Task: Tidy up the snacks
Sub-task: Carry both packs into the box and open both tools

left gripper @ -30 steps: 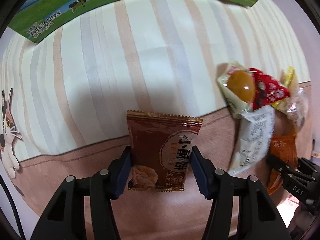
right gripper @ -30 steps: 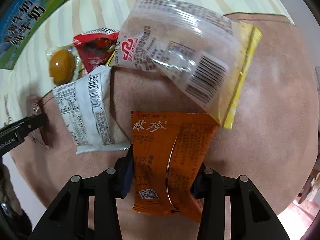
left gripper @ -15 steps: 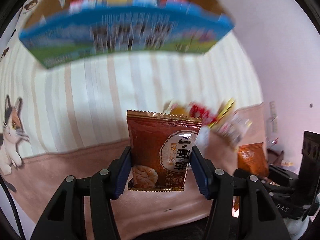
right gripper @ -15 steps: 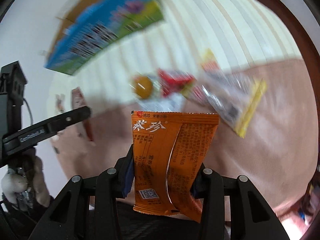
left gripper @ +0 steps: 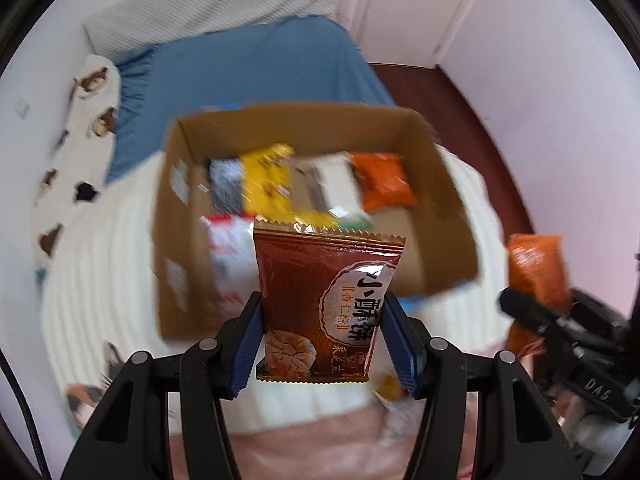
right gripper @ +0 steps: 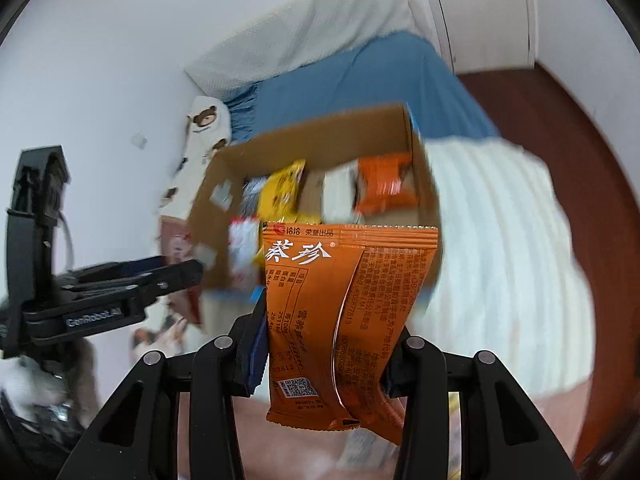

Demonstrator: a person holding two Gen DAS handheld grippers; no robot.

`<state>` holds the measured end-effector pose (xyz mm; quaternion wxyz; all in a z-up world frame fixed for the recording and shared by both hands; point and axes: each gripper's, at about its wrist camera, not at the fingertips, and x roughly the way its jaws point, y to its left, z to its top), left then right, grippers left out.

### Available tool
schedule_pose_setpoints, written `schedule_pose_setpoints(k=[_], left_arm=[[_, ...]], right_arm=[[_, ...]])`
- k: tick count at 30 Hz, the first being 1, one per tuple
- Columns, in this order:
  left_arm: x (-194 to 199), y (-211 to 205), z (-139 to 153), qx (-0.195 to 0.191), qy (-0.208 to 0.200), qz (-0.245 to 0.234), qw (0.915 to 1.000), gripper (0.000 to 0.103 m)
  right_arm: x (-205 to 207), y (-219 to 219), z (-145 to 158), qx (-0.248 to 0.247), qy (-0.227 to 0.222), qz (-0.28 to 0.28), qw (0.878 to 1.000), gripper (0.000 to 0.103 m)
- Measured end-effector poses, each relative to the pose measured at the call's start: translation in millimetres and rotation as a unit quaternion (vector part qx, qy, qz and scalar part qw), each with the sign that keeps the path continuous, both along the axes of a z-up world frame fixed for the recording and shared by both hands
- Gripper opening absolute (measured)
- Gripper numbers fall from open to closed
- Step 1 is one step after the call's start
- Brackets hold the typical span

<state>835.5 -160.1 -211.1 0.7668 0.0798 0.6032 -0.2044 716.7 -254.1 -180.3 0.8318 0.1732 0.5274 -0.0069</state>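
Both sets of fingers are clenched on snacks: the left gripper (left gripper: 323, 340) pinches a brown biscuit packet (left gripper: 326, 308) by its sides, and the right gripper (right gripper: 326, 354) pinches an orange snack packet (right gripper: 344, 320) the same way; each packet stands upright between its jaws, well off the bedding. A second ago both packets hung low over the pink blanket beside the loose pile of snacks; now the cardboard box (left gripper: 176, 208) fills the view ahead, its open top facing the cameras, so both loads have likely been carried up for dropping in. The brown packet is glossy and flat with serrated ends; the orange one is creased down its back seam, with printed text and a code facing the camera. Inside the box lie a yellow packet (left gripper: 268, 184), an orange packet (left gripper: 384, 180) and others, blurred; the box sits on a white ribbed blanket (left gripper: 100, 280).
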Motion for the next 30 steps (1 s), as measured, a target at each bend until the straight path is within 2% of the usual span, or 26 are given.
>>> schedule_pose_setpoints(k=[4,9,10,11,13,14,15,17,23,26,30], left_arm=[[40.1,7.6,-20.6,0.061,0.002,0.009,0.9981,0.055],[74.5,21.9,-62.9,0.121,0.025,0.03,0.9918,0.055],[78.3,24.9,-71.5,0.129,0.033,0.035,0.9904,0.055],[81.0,27.4,-76.3,0.133,0.04,0.039,0.9895,0.055],[86.1,34.7,-92.8,0.127,0.06,0.058,0.9884,0.058],[87.2,37.0,-97.6,0.12,0.066,0.063,0.9885,0.065],[87.8,39.2,-101.7,0.114,0.071,0.068,0.9885,0.076],[87.3,42.0,-104.7,0.095,0.081,0.07,0.9897,0.087],[81.2,43.8,-100.0,0.078,0.062,0.084,0.9915,0.088],[73.5,42.5,-94.6,0.054,0.052,0.087,0.9933,0.096],[58.5,34.5,-88.1,0.049,0.032,0.078,0.9953,0.099]], right_arm=[[50.0,-4.4,-22.1,-0.033,0.021,0.006,0.999,0.045],[85.6,-14.2,-56.0,-0.046,0.05,-0.003,0.998,0.046],[90.4,-16.9,-65.8,-0.042,0.063,-0.008,0.997,0.048],[95.1,-19.7,-74.1,-0.034,0.077,-0.013,0.996,0.066],[97.7,-22.4,-84.5,-0.03,0.089,-0.019,0.995,0.095],[98.8,-23.7,-88.2,-0.027,0.092,-0.02,0.995,0.095],[99.7,-24.1,-91.0,-0.025,0.097,-0.018,0.995,0.095],[99.4,-25.0,-94.7,-0.022,0.106,-0.018,0.994,0.095],[96.5,-19.5,-104.3,-0.036,0.12,-0.01,0.992,0.098],[91.6,-19.0,-102.9,-0.04,0.116,-0.011,0.992,0.098],[83.5,-16.3,-97.7,-0.051,0.111,-0.011,0.993,0.099]])
